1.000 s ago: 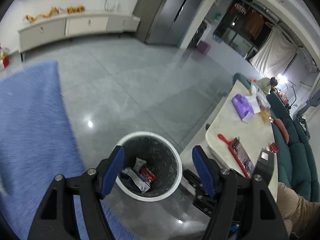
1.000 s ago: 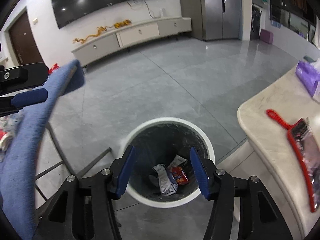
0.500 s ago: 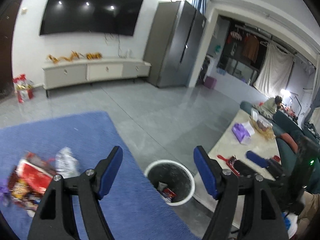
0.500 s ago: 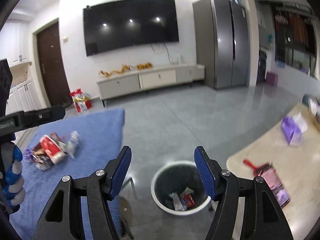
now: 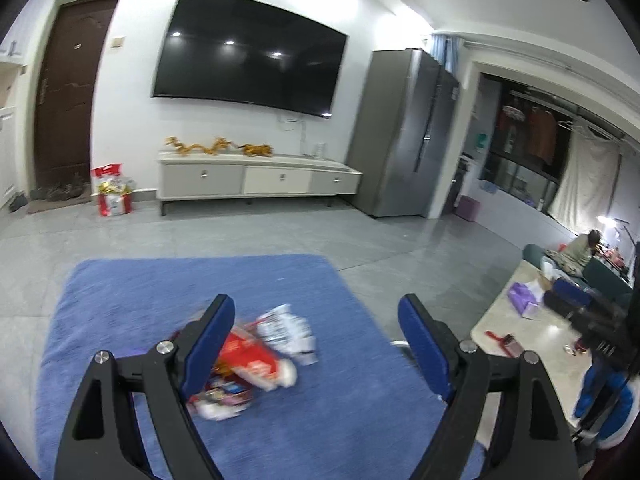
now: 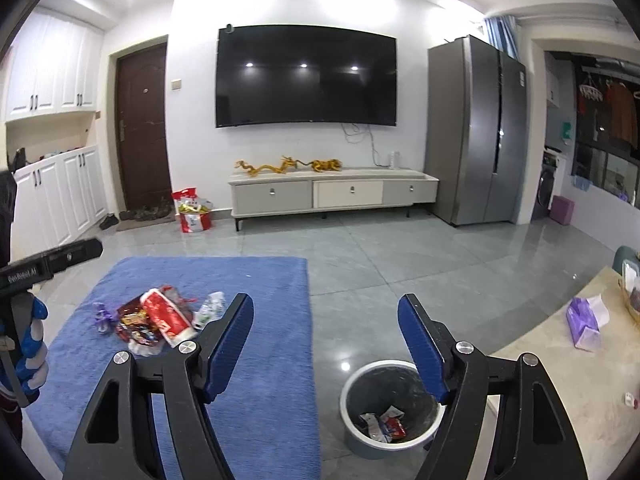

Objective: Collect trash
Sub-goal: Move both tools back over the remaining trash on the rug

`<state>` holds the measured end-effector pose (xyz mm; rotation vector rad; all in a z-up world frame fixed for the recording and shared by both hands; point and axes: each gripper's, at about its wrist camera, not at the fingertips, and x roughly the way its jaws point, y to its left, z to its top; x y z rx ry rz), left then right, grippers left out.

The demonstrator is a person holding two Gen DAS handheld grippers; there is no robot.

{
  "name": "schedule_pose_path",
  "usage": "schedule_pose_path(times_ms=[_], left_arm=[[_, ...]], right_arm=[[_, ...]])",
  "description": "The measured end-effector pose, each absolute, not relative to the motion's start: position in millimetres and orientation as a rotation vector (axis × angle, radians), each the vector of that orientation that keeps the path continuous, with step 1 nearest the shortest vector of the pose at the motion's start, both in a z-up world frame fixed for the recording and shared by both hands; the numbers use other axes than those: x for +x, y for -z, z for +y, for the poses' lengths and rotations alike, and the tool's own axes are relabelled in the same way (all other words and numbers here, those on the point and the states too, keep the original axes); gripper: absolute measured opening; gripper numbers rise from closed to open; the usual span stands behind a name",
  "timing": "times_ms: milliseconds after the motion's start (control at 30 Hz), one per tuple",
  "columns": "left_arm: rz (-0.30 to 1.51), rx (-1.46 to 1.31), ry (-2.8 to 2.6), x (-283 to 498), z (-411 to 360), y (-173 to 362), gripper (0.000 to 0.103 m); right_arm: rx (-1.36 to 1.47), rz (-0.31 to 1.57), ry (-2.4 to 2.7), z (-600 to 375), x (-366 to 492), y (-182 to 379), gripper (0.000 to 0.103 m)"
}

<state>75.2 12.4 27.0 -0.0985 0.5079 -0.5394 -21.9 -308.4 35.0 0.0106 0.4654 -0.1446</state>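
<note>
Both grippers, left gripper (image 5: 316, 344) and right gripper (image 6: 325, 344), are empty, jaws wide and just been opening further. Wrapper pile (image 6: 154, 322) sits on the blue mat (image 6: 264, 400) toward its left edge; waste bin (image 6: 390, 412) stands on the floor off the mat's right edge. Suggest dropping low over one wrapper, e.g. the red packet (image 5: 250, 358), and pinching only that so neighbours don't drag.

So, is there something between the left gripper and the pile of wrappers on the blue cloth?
Nothing visible. The left gripper is open and empty, and the pile of wrappers lies on the blue cloth straight ahead of it, partly behind its left finger in this view. Only bare cloth surrounds the pile.
</note>
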Motion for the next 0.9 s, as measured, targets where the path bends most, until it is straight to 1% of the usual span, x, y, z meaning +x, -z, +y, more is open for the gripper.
schedule_pose_path(times_ms=[267, 467, 700, 900], left_arm=[[0.558, -0.085, 0.331, 87, 119, 20, 0.083], [0.601, -0.104, 0.228, 94, 171, 51, 0.083], [0.647, -0.158, 0.191, 111, 201, 77, 0.083], [0.734, -0.158, 0.214, 139, 191, 107, 0.083]], right_arm=[[-0.043, 0.457, 0.058, -256, -8, -48, 0.074], [-0.087, 0.478, 0.002, -224, 7, -42, 0.074], [-0.125, 0.538, -0.063, -192, 33, -23, 0.074], [-0.144, 0.618, -0.133, -166, 64, 5, 0.074]])
